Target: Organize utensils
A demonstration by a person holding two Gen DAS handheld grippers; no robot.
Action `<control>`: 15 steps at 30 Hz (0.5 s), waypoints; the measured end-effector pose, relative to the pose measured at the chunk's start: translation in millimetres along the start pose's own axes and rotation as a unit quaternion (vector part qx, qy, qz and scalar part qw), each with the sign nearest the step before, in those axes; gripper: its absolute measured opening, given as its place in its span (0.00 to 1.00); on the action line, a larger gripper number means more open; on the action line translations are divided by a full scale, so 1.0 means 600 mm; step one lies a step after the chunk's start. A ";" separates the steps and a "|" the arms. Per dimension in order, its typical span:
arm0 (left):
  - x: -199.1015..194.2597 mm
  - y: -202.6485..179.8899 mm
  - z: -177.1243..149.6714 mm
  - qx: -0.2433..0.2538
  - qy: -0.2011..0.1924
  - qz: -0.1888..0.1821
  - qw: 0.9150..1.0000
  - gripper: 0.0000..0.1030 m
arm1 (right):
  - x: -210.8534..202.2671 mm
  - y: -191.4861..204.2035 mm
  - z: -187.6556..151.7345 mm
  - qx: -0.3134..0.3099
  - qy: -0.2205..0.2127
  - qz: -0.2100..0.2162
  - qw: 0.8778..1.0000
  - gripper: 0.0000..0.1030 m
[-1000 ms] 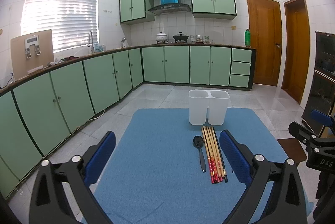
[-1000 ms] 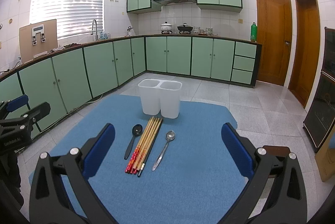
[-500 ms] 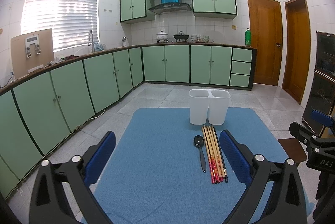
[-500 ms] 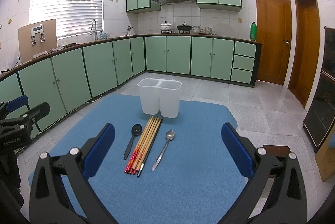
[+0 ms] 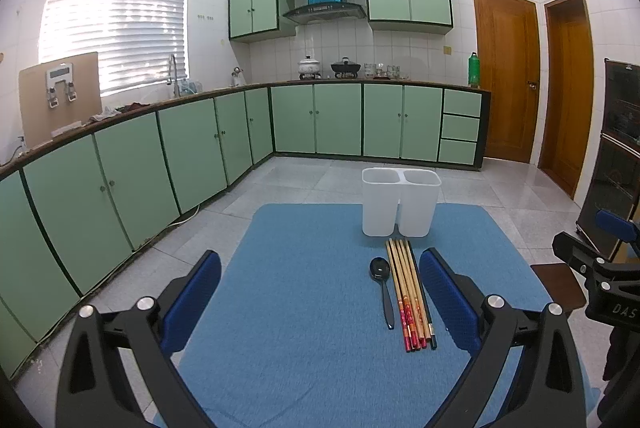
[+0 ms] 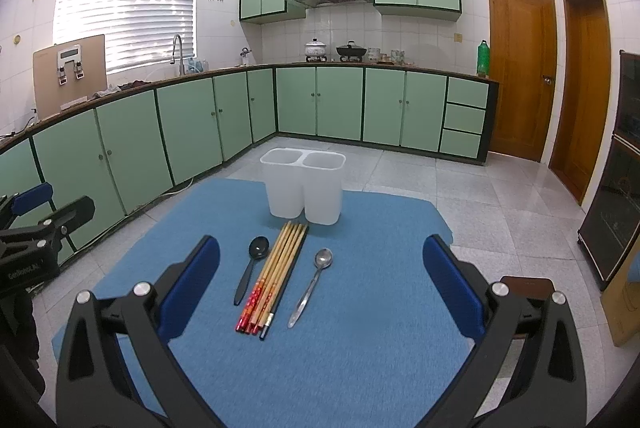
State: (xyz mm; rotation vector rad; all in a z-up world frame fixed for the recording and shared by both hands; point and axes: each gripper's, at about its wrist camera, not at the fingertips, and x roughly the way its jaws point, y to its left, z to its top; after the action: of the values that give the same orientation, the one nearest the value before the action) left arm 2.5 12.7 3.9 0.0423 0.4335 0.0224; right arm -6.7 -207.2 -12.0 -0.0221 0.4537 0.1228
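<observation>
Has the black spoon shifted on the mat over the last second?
No. The black spoon keeps its spot left of the chopsticks, same gap to the white holder.

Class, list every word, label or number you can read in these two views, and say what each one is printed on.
"DAS": on the right hand-held gripper body; the rest is cut off.
White lettering on the left hand-held gripper body: too blurred to read.
Markings on the chopsticks: too small to read.
</observation>
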 end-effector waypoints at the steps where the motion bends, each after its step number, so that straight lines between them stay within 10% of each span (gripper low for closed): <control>1: 0.004 -0.001 -0.001 0.000 0.001 -0.001 1.000 0.94 | 0.003 -0.001 0.001 0.000 0.001 -0.001 1.000 0.95; 9: 0.067 0.012 -0.014 -0.009 0.033 0.001 0.999 0.94 | 0.074 -0.014 -0.005 0.009 0.041 -0.006 0.999 0.95; 15: 0.208 0.035 -0.057 -0.004 0.129 0.019 0.991 0.94 | 0.191 -0.032 -0.029 0.022 0.105 -0.022 0.994 0.95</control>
State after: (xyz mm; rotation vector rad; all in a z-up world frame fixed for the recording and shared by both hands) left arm 101.2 38.5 -78.3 0.0391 0.6909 0.0683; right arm 90.1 -214.2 -78.1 -0.0020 0.6663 0.0673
